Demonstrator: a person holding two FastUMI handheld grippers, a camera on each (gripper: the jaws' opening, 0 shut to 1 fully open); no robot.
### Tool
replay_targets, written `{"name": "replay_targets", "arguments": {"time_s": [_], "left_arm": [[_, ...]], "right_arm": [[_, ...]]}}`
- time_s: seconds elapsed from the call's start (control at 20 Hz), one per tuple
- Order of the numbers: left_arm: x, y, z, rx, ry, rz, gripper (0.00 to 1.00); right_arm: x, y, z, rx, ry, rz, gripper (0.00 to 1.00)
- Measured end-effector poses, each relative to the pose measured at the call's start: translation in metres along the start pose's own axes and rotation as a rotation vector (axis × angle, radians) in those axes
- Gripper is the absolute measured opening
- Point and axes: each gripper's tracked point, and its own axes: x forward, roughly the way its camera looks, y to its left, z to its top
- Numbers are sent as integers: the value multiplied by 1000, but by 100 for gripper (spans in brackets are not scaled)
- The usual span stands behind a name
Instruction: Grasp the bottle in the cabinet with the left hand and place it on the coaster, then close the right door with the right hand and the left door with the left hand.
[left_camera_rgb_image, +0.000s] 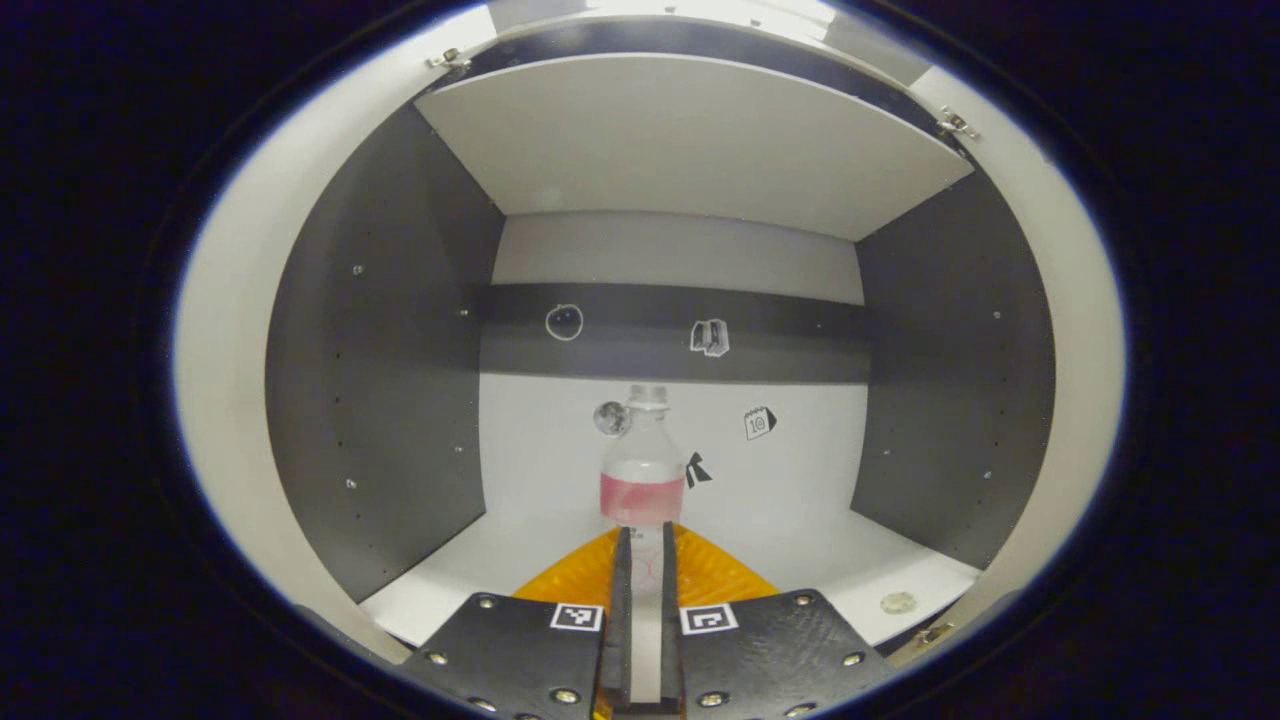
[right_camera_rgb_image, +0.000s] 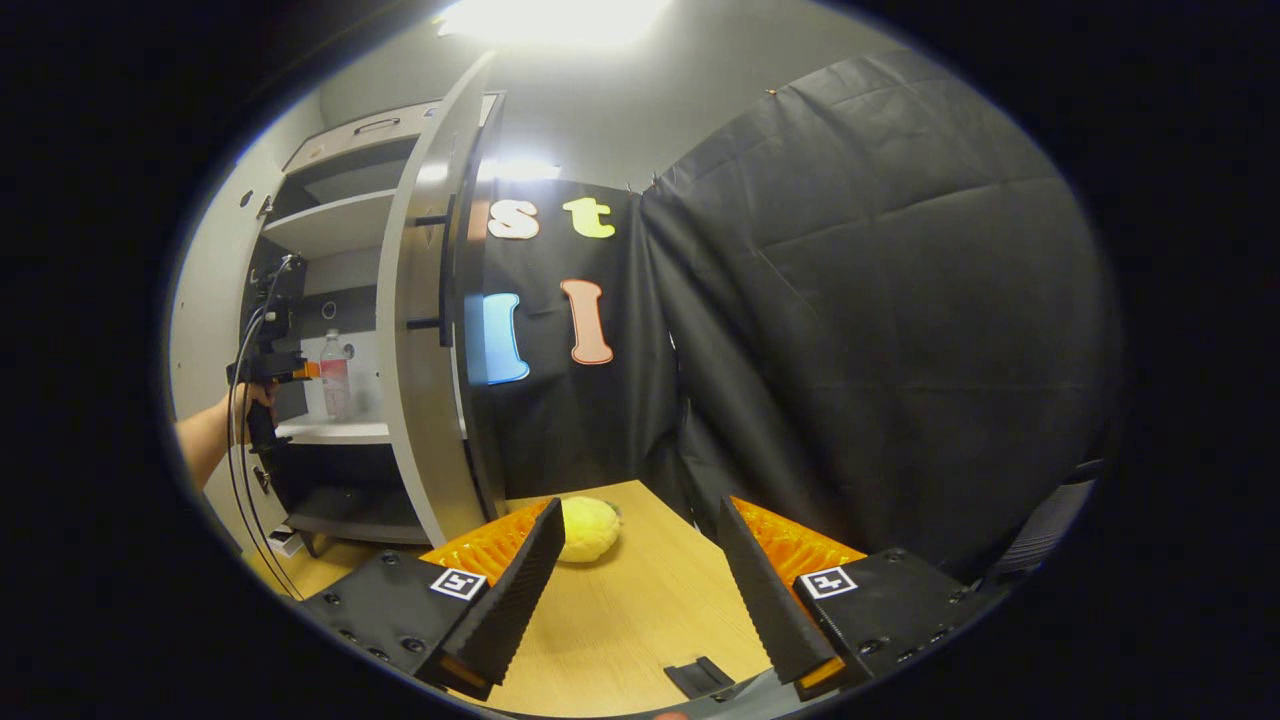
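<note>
Left gripper view: looked straight into the open white cabinet (left_camera_rgb_image: 690, 130) with dark grey side walls. Saw a clear plastic bottle with a pink label and pale cap (left_camera_rgb_image: 643, 470) standing upright on the white shelf floor, near the back wall, small stickers on the panel behind it. Left tongs (left_camera_rgb_image: 641, 560) pointed at the bottle from the front, fingers drawn nearly together with only a narrow slit between them; bottle's base just beyond the tips, apart from them, not pinched. Noted a small round pale mark (left_camera_rgb_image: 897, 602) on the shelf floor at lower right.

Right gripper view: right tongs (right_camera_rgb_image: 640, 570) spread wide, nothing between the fingers, hovering above the light wooden bench (right_camera_rgb_image: 640, 620). Found a round fluffy yellow coaster (right_camera_rgb_image: 588, 528) lying on the bench just beyond the left-hand fingertip, beside the cabinet's foot. Cabinet's right door (right_camera_rgb_image: 425, 330) stood open, edge-on to the camera. Farther off, spotted the same bottle (right_camera_rgb_image: 334, 374) on its shelf inside, with the other tongs (right_camera_rgb_image: 285, 372) held by a hand (right_camera_rgb_image: 250, 400) just in front of it. Small dark flat piece (right_camera_rgb_image: 700, 677) lay on the bench's near edge.
</note>
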Motion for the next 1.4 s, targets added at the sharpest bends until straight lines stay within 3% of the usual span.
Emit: {"name": "replay_targets", "arguments": {"time_s": [0.05, 0.25, 0.4, 0.55, 0.6, 0.8, 0.85, 0.95, 1.05, 1.1, 1.4], "left_arm": [[-2, -2, -6, -6, 12, -14, 12], [11, -7, -10, 73, 31, -44, 92], [29, -12, -13, 112, 34, -56, 95], [53, -16, -22, 123, 60, -59, 92], [59, -16, -22, 127, 65, -58, 95], [80, -11, -26, 100, 113, -44, 92], [80, -10, -29, 90, 125, -46, 96], [77, -10, -30, 66, 128, -58, 67], [70, -8, -27, 46, 122, -58, 74], [63, -7, -24, 42, 113, -61, 67], [-13, 0, -6, 40, 61, -66, 67]], "right_arm": [[2, -1, -1, 5, 4, -1, 96], [8, -2, -8, 10, 27, -11, 98], [12, 1, -9, 14, 31, -27, 98], [15, 3, -14, 0, 42, -41, 98], [16, 6, -14, -7, 45, -43, 98], [22, 13, -16, -26, 54, -41, 98], [23, 14, -17, -29, 55, -39, 98], [27, 17, -19, -27, 60, -24, 98], [30, 22, -20, -26, 61, -6, 98], [30, 24, -20, -24, 62, 6, 98], [21, 30, -18, -8, 55, 90, 96]]}}
